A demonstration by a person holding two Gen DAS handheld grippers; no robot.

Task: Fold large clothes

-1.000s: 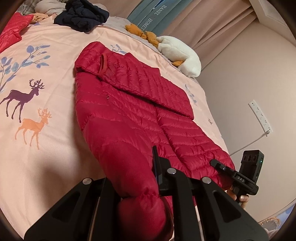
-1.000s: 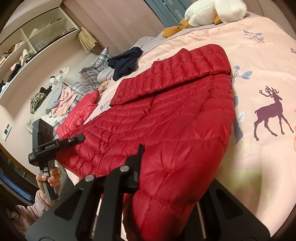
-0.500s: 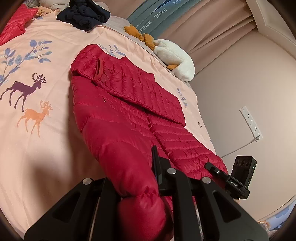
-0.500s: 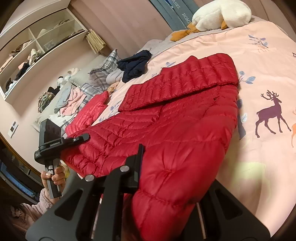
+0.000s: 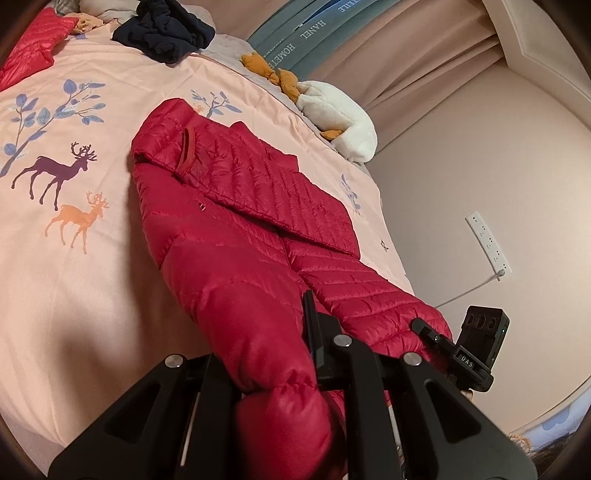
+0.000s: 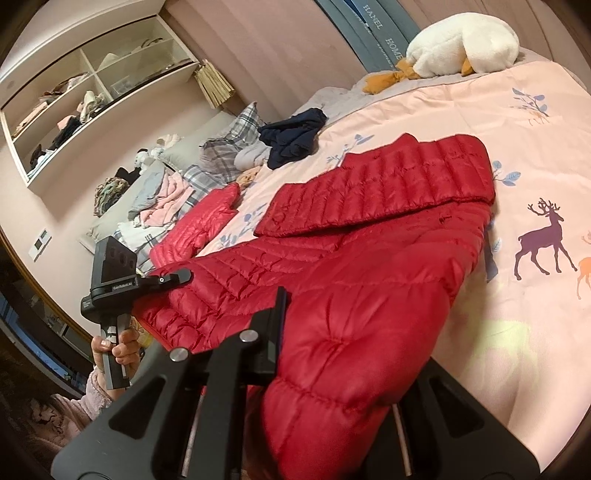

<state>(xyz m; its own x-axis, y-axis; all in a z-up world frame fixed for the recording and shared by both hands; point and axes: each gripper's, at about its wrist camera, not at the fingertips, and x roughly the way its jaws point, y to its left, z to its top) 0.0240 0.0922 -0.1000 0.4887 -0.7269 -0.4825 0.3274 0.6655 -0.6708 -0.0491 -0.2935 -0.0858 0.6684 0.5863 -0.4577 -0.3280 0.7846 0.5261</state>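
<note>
Both jaws clamped on red down jacket (image 5: 236,236) hem, navy clothes pile (image 5: 166,29) beyond, plush goose (image 6: 465,44) by headboard

One large red quilted puffer jacket (image 5: 236,236), one smaller red quilted garment (image 6: 199,229) beyond the fingers, one crumpled navy garment (image 5: 162,33), one white plush goose (image 6: 465,44), two black handheld grippers, two printed deer (image 5: 70,199) on the bed

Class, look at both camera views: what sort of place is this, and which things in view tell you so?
Most likely a home bedroom: a bed with a deer-print duvet, a plush goose by the headboard, and open shelves holding clothes.
</note>
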